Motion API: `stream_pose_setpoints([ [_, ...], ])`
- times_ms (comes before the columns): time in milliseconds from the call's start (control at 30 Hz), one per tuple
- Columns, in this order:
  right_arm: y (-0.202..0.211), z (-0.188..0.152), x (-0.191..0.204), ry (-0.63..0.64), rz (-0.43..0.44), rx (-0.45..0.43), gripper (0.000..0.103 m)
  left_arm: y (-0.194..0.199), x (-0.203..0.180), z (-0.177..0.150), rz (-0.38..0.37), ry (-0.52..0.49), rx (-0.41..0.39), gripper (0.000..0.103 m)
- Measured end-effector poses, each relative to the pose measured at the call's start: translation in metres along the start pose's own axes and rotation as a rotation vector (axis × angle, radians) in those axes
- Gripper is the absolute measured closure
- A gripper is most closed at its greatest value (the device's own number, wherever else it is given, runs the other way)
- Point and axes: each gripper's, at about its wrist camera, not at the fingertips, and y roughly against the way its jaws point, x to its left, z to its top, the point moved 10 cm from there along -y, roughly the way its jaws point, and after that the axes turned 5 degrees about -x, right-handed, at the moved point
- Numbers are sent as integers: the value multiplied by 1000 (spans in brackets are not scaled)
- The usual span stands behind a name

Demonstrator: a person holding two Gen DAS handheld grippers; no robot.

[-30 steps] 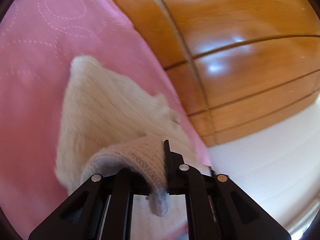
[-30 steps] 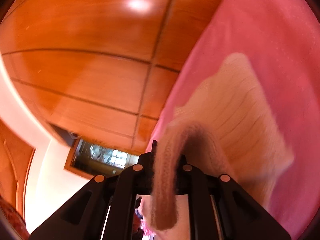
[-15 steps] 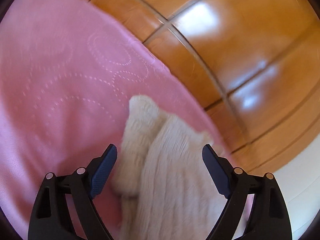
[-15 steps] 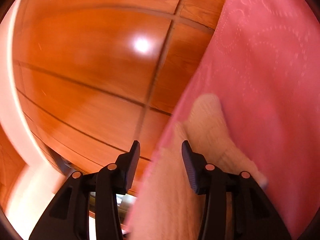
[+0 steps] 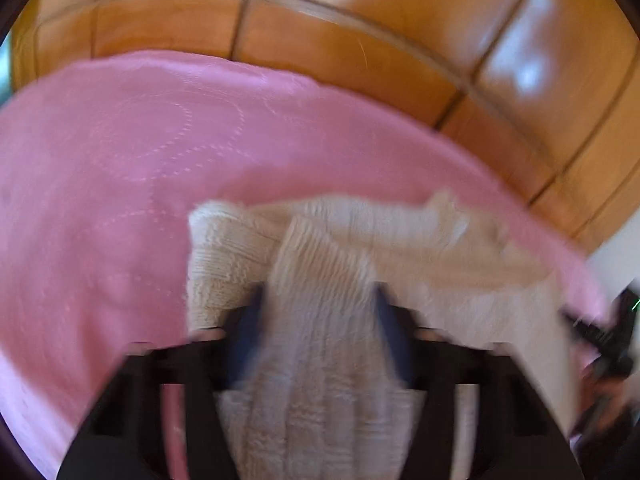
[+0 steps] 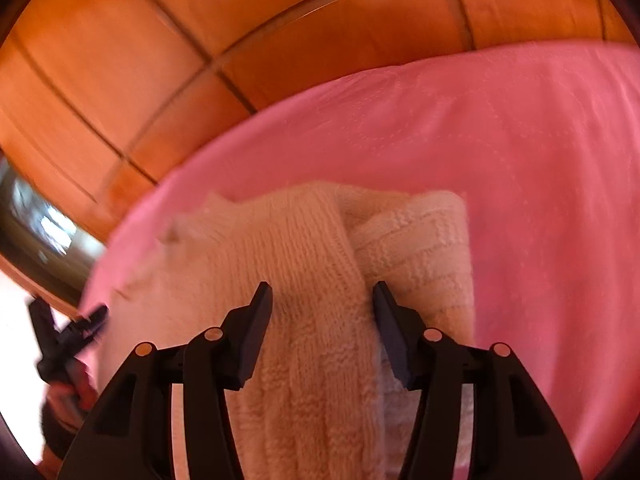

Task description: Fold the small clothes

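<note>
Two grippers in my feeds, both over the same knit piece. My right gripper (image 6: pixel 322 300) stands partly open, jaws apart, with a ribbed fold of the cream knit garment (image 6: pixel 304 248) running up between the fingers; the fold nearly fills the gap, but I cannot tell whether either pad presses it. My left gripper (image 5: pixel 320 312) is heavily blurred: its two bluish pads flank another ribbed band of the cream knit garment (image 5: pixel 320 272), jaws apart to about the width of that band, and I cannot tell whether they clamp it or only straddle it.

Outward from the right fingers, a second, flatter layer of the knit lies at 1 o'clock, stacked beside the raised fold. In the left view the garment spreads from 10 o'clock across to 3 o'clock.

Underneath is the pink cloth (image 6: pixel 520 160), with dotted circle stitching, covering the surface; the garment lies near its edge. Beyond the cloth, from 9 through 12 o'clock in the right view, is the wooden floor (image 6: pixel 120 60), glossy with dark seams.

The other gripper shows at 8 o'clock in the right view and at 4 o'clock in the left view, blurred.
</note>
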Motion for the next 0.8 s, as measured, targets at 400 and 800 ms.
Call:
stream_pose_setpoints([
  [400, 17, 24, -10, 57, -186, -186, 97, 12, 14, 36, 86, 142, -227, 97],
  [800, -5, 7, -25, 174, -423, -191, 75, -4, 17, 21, 87, 198, -183, 43],
])
